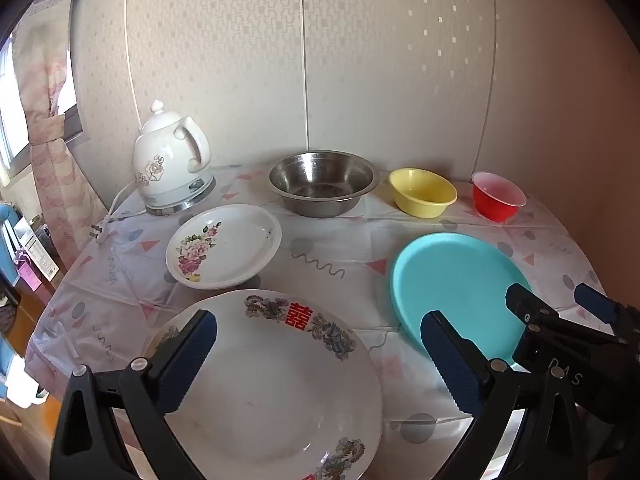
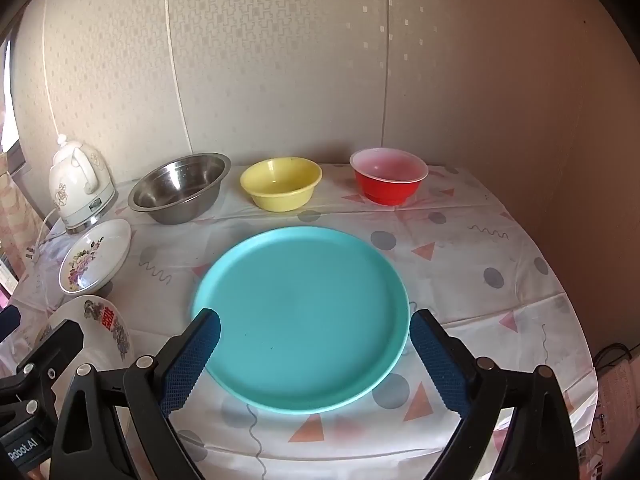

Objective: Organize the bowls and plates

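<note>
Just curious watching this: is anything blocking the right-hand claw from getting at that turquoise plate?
Nothing visible. The right gripper hangs open just over the near edge of the turquoise plate, which lies bare and apart from the other dishes.

The left gripper's pad (image 1: 190,360) is covering part of the big white plate (image 1: 280,392), whose near rim is running off the bottom edge. The right gripper's finger (image 1: 528,320) is hiding the teal plate's (image 1: 448,280) near edge.
</note>
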`<state>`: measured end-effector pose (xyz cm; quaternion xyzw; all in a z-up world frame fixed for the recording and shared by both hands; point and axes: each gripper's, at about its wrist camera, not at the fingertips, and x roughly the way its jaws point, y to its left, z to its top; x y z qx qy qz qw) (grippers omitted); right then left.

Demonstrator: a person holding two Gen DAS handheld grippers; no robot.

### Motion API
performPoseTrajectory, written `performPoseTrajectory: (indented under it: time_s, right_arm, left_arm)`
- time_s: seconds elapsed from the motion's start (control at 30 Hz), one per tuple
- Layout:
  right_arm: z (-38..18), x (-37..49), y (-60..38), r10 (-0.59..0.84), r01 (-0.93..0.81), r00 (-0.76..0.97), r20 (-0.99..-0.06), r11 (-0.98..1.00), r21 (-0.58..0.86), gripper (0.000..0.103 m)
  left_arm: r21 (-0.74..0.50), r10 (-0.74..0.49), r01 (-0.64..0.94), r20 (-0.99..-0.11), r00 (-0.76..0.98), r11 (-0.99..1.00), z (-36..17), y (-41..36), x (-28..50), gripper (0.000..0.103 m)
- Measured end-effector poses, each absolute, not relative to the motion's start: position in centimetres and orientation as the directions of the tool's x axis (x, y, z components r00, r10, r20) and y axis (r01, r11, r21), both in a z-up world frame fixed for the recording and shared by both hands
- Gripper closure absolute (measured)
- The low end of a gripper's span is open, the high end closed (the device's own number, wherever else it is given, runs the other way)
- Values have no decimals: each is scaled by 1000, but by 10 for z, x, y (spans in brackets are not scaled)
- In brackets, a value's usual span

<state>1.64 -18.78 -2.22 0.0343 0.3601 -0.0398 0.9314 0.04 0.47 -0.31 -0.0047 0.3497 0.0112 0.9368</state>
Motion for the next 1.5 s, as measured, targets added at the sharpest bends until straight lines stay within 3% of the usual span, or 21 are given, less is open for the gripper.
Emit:
performPoseTrajectory:
  time_s: [0.47,1.5]
  right_arm:
    - [-22,18,-185,-93,99,756,-648,995,-27,6]
    - [-28,17,-191,-85,97,751,-655,995,-18,6]
  left_arm:
    - [1,19,-25,-679,734,1000,-11,4,10,0]
    - [0,-8,11,-689,725,1000,-7,-6,12,0]
